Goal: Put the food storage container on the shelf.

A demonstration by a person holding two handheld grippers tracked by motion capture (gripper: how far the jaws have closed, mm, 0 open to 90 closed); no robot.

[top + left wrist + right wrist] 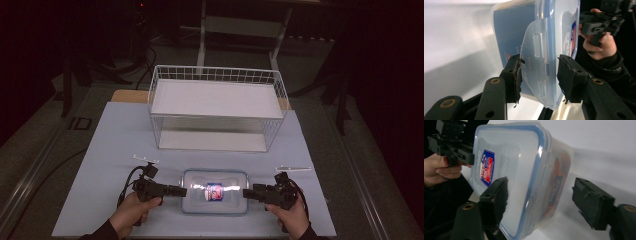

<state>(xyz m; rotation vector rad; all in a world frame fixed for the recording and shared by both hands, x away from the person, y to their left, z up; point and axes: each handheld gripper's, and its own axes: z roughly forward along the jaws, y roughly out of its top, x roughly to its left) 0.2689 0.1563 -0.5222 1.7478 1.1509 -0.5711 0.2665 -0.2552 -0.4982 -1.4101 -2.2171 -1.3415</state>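
Note:
A clear plastic container [215, 201] with a blue-rimmed snap lid and a red-and-blue label lies on the table's near middle. My left gripper [184, 191] meets its left end, and my right gripper [245, 193] meets its right end. In the left gripper view, the left gripper [539, 75] stands open, its pads [515, 75] on either side of the container's [511, 32] side latch flap. In the right gripper view, the right gripper [541, 200] is wide open around the container's [519, 157] other end, one pad [496, 195] over the lid and the other well off the body.
A white wire basket [216, 75] with a white floor stands behind the container on the pale blue table cover [115, 150]. Two thin white strips [146, 159] [293, 168] lie near the grippers. Dark floor and furniture legs surround the table.

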